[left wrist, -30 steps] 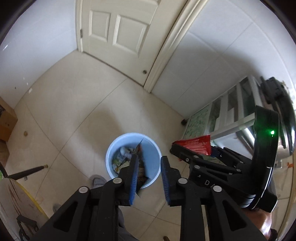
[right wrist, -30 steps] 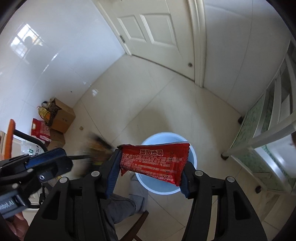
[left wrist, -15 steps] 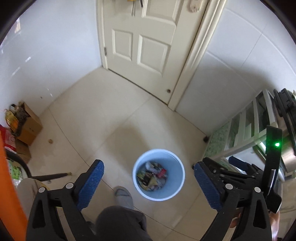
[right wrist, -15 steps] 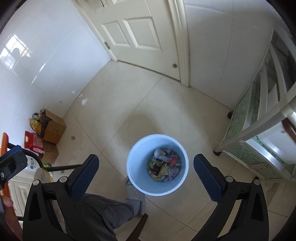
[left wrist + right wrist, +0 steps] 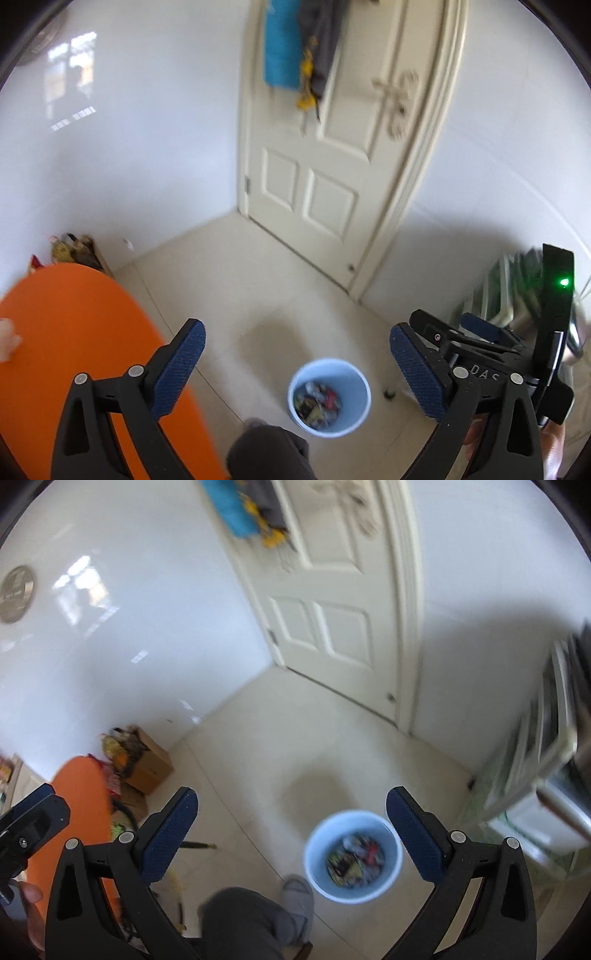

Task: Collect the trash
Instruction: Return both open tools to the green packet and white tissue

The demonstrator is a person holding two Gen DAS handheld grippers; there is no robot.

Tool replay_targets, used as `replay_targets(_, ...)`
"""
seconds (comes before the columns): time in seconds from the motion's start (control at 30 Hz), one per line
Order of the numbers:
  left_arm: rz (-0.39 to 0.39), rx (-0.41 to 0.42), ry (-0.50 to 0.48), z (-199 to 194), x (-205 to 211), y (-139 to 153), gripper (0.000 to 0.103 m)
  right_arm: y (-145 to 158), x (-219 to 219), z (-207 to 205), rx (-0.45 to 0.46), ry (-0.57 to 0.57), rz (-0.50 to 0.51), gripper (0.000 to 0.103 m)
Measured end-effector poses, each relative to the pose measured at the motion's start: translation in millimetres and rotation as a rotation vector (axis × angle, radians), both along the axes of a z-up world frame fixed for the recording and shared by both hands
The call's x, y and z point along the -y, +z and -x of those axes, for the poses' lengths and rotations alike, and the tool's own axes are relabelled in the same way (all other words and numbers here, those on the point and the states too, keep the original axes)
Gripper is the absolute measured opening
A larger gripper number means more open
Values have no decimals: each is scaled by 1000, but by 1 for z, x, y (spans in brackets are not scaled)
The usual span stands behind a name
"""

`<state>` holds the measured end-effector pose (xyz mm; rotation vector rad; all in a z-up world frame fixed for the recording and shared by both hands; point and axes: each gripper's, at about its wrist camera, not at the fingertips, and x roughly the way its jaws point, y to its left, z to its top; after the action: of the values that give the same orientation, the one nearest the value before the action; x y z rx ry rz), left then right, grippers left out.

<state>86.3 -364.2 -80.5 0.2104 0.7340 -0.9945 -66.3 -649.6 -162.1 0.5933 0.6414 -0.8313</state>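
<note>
Now both wrappers lie in the bin point(image 5: 328, 398), left gripper point(image 5: 295, 369) and right gripper point(image 5: 291, 834) lifted above it, jaws just sprung wide and empty; this drop looks done.

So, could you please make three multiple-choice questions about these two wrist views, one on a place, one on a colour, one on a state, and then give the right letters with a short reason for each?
1. Where does the bin stand?
A. on the floor tiles
B. on the orange table
C. on a shelf

2. What colour is the bin?
A. green
B. light blue
C. black

3. How is the right gripper?
A. shut on a red wrapper
B. shut on nothing
C. open with nothing between its fingers

Answers: 1 A, the bin sits on pale floor by the person's foot. 2 B, its wall is light blue in both views. 3 C, the blue pads stand far apart, with only floor and bin seen between them.
</note>
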Motion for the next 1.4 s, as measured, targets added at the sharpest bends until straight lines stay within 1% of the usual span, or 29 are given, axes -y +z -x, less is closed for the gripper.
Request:
replay_targets(0.03,14,16,22,4,-16,7,102,15,-13,-10,16,29,32,103)
replay_targets(0.13,56,47,98,11,-79,26,102,46,-46,-35,50,104,93,103)
replay_targets(0.27,105,76,217,28,-156,40,102,77,-89,-67,83,193,154,103)
replay_targets(0.37,129,109,300,50,-208,50,102,96,-125,-90,110,264,196,103)
replay_targets(0.4,143,121,336,59,-232,57,102,103,-138,-99,119,290,212,103)
replay_targets(0.5,170,144,415,79,-286,67,102,118,-173,-122,145,366,241,103)
replay_targets(0.63,195,180,523,115,-350,74,102,134,-226,-152,170,479,284,103)
replay_targets(0.87,215,223,684,179,-431,73,102,148,-296,-188,197,627,333,103)
replay_targets(1.0,223,227,742,203,-444,68,102,150,-323,-200,212,690,339,103)
replay_targets(1.07,209,238,769,218,-454,64,102,149,-335,-205,212,720,343,103)
replay_targets(1.13,200,239,779,219,-448,62,102,148,-346,-211,210,741,350,103)
replay_targets(1.17,196,238,784,226,-453,59,102,147,-349,-214,211,750,349,103)
replay_targets(1.2,192,239,789,224,-443,58,102,146,-353,-216,212,763,346,103)
replay_targets(1.4,188,232,816,218,-431,46,102,141,-371,-224,207,809,371,103)
